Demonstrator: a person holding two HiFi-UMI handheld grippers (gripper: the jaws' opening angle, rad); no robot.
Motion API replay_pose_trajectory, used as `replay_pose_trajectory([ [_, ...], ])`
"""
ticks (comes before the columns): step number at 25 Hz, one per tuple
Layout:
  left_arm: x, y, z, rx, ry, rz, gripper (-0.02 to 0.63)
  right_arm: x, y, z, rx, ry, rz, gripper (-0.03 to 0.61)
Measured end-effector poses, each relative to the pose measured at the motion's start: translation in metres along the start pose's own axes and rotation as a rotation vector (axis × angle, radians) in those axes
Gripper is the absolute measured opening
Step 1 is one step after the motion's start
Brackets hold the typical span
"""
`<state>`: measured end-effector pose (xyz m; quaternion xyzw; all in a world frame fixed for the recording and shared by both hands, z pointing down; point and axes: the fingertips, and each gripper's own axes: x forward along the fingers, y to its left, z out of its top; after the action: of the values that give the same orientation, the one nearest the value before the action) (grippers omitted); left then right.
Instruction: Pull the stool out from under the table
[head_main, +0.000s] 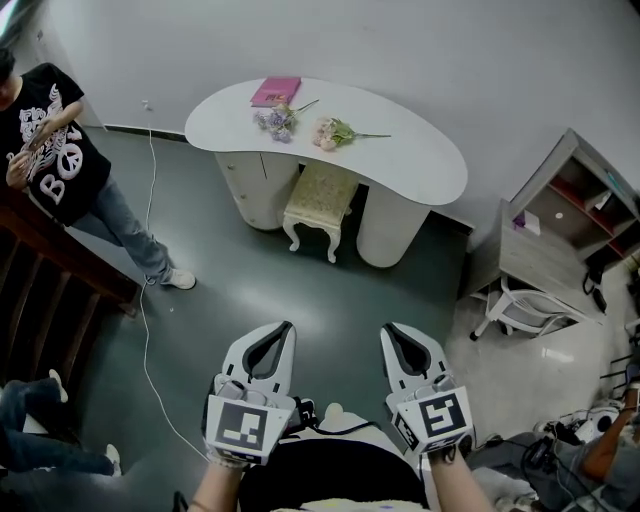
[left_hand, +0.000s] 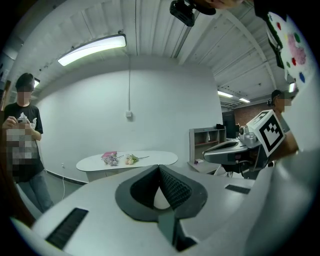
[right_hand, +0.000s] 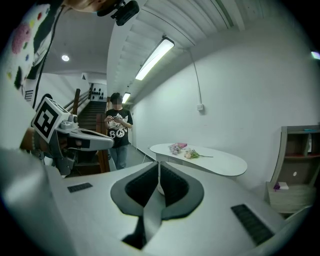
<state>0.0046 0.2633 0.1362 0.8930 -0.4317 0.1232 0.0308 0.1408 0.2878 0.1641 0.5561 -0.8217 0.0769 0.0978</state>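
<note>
A cream stool (head_main: 318, 205) with a patterned cushion and carved white legs stands partly under the white kidney-shaped table (head_main: 420, 165) against the far wall. The table (left_hand: 150, 159) (right_hand: 225, 162) shows far ahead in both gripper views; the stool is hidden there. My left gripper (head_main: 272, 341) and right gripper (head_main: 396, 340) are held side by side near my body, well short of the stool, both shut with nothing between their jaws. Each gripper's tips (left_hand: 159, 167) (right_hand: 159, 164) meet in its own view.
A pink book (head_main: 275, 91) and two flower bunches (head_main: 305, 125) lie on the table. A person in a black shirt (head_main: 55, 150) stands at the left by a wooden stair rail. A white cable (head_main: 150, 330) trails across the floor. A shelf unit (head_main: 565, 235) and white chair (head_main: 525, 310) stand right.
</note>
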Motion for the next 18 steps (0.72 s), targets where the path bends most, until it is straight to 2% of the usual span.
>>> replay_pose_trajectory([
  [18,-0.005,-0.018,0.008,0.001,-0.049,0.092,0.017,-0.018,-0.015,-0.001,-0.05,-0.046,0.042,0.04],
])
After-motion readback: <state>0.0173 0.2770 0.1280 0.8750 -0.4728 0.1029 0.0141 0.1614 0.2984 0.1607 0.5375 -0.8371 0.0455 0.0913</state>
